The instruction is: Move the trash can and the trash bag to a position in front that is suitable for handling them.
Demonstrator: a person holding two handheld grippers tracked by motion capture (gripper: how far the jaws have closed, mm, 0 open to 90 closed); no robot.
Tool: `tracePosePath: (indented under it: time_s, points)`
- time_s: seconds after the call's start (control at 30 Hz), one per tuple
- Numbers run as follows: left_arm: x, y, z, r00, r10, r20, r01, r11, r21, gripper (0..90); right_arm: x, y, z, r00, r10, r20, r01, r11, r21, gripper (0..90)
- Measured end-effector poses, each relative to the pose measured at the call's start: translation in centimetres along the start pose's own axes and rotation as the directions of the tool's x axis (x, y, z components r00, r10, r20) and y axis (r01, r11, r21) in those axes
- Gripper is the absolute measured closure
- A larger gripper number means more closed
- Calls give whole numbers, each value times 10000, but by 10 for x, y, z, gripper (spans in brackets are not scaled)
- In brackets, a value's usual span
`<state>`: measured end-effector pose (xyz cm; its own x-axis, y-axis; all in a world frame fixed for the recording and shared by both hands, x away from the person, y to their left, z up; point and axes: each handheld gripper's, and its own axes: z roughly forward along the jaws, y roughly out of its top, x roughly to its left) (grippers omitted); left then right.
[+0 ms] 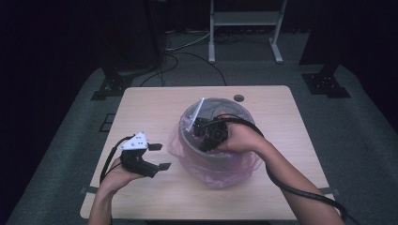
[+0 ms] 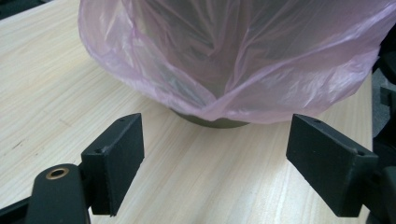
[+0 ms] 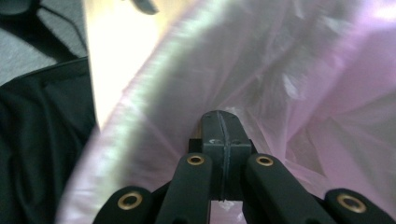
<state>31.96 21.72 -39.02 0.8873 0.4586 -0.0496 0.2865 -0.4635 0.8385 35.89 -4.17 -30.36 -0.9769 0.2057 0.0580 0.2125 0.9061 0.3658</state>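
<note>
Bin liner (image 1: pixel 213 171) drapes over the grey bin (image 1: pixel 206 157) mid-table. My right gripper (image 3: pixel 223 128) is clenched inside, apparently pinching film at the wall; best press it down along the wall without tearing it. My left gripper (image 2: pixel 215 154) is spread wide beside the base.

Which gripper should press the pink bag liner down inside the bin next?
Right. The right gripper is already inside the bin, jaws closed against the pink bag liner. The left gripper sits open on the table beside it.
</note>
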Motion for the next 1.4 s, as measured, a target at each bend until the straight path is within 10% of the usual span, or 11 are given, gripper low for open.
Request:
tracePosePath:
  time_s: [0.17,0.37,0.87,1.1,1.4]
  points:
    - [-1,1,1,10000,67,13,-67,10000,68,179,0,-1,-8,9997,-234,-3,234,9997,-95,894]
    - [-1,2,-1,10000,82,29,-82,10000,-49,179,-36,-10,-27,9978,655,125,-648,9965,-533,879]
    - [-3,2,-7,9999,133,87,-130,9996,-264,179,-111,9,6,9643,1795,1948,-1970,9776,744,895]
    - [-5,3,-6,9998,209,78,-207,9995,-257,154,-115,7,7,9615,1828,2054,-1996,9778,641,870]
    - [-5,1,-8,9999,158,51,-157,9996,-238,154,-78,-17,-35,9806,1568,1174,-1514,9870,-536,846]
